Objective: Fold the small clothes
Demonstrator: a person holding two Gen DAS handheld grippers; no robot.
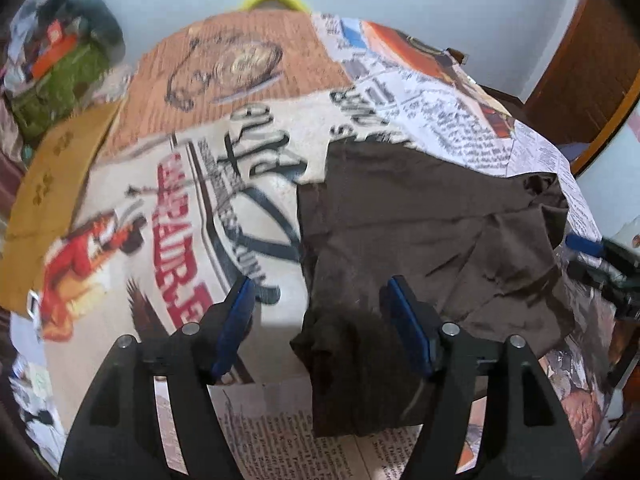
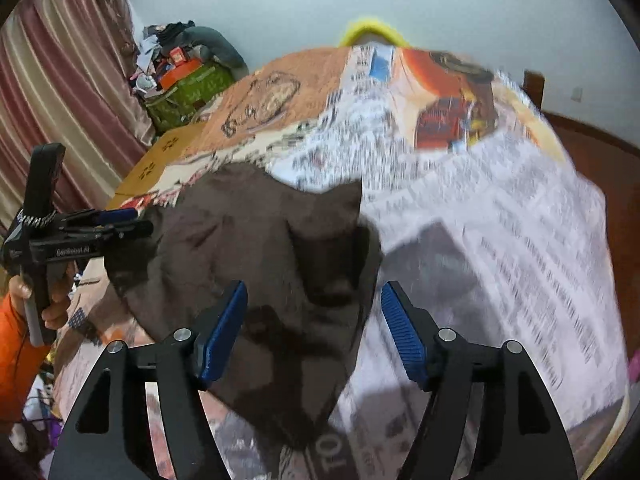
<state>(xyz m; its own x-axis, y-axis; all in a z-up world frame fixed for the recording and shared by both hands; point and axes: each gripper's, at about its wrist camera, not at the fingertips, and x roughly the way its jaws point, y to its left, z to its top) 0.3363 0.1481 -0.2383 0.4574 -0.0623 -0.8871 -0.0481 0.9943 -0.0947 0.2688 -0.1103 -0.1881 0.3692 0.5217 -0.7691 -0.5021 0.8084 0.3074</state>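
Observation:
A dark brown garment (image 1: 420, 220) lies crumpled on the newspaper-covered table (image 1: 180, 240). My left gripper (image 1: 319, 284) hangs over its near left corner, jaws open; a bunched fold sits between the blue pads (image 1: 236, 320) and neither pad presses it. In the right wrist view the same garment (image 2: 240, 240) spreads left of centre on the table (image 2: 480, 220). My right gripper (image 2: 314, 286) is open above its near right corner, with cloth below the gap and untouched. A hand in an orange sleeve (image 2: 16, 340) holds the left gripper (image 2: 132, 220) at the garment's left edge. The right gripper's tips (image 1: 580, 248) show at the garment's right side.
A green bag (image 2: 188, 88) piled with clutter stands beyond the table's far left, beside a cardboard box (image 1: 52, 184). A yellow object (image 2: 372, 30) peeks over the far edge. A pink curtain (image 2: 60, 80) hangs at left and a wooden door (image 1: 580, 72) stands at right.

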